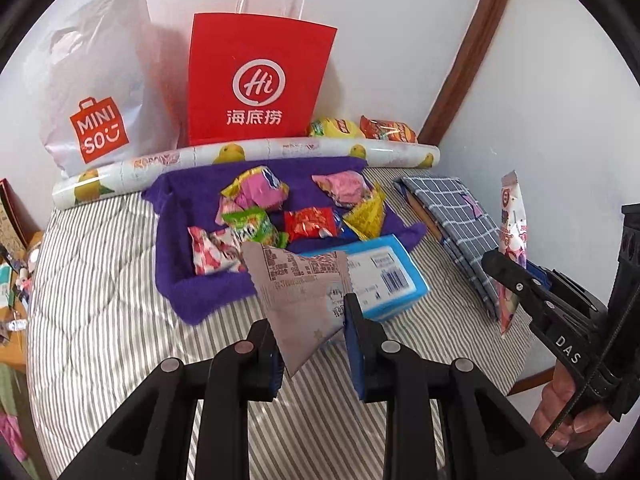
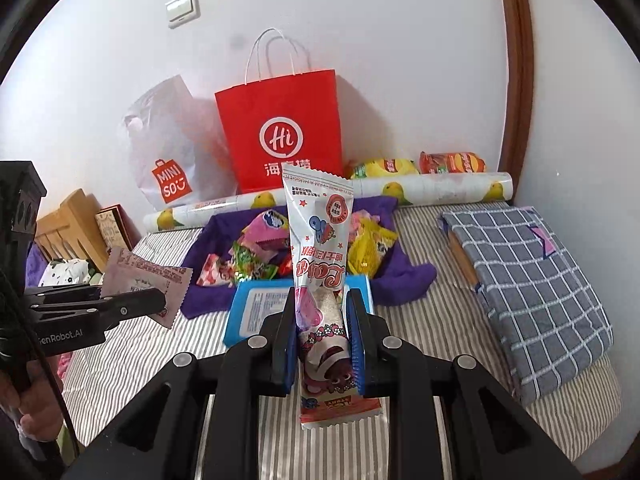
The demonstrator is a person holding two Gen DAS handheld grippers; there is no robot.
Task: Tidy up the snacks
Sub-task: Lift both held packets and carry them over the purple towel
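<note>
Snacks in hand, my left tool [image 1: 312, 344] clamping a mauve packet [image 1: 298, 292], my right tool [image 2: 322, 344] clamping a tall white wrapper [image 2: 320, 248], purple cloth [image 1: 192, 256] of sweets ahead of both.

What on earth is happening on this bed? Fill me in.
A person is sorting snacks with a gripper in each hand. The left gripper is shut on a grey-pink packet, and the right gripper is shut on a long white snack bar. Both are held above the striped bed, in front of a purple cloth already holding several packets.
</note>
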